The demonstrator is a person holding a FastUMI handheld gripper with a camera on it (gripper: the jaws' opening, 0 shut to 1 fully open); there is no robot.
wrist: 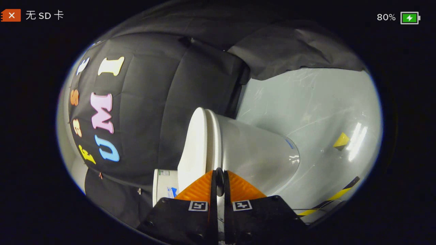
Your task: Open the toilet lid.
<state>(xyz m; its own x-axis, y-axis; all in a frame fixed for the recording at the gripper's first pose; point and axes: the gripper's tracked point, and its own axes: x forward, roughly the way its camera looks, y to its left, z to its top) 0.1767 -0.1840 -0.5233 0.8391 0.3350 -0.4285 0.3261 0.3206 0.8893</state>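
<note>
Jaws (219, 177) stand nearly closed, their two orange fingers (199, 190) side by side with only a thin dark slit between them, and a small dark round part sits in that slit at the tips. Whether they pinch anything is hard to tell; they look clenched on nothing but that narrow gap. Just ahead of the fingertips is the toilet (252, 153), seen rolled sideways because the camera is turned. Its white lid (194, 143) is a flat oval slab lying closed against the seat rim (215, 139), with the lid's edge almost touching the fingertips. The glossy grey-white bowl (259, 156) swells away from the rim toward the floor (306, 102), which is pale grey, shiny and scuffed. On the floor beyond the bowl lies a small yellow marker (341, 140), and nearer the jaws a strip of yellow-and-black tape (335, 195) runs at a slant. Beside the lid, close to the finger on that side, a white box-shaped part (163, 183) with a blue sticker shows, partly hidden. Black cloth (153, 102) hangs behind the toilet.
</note>
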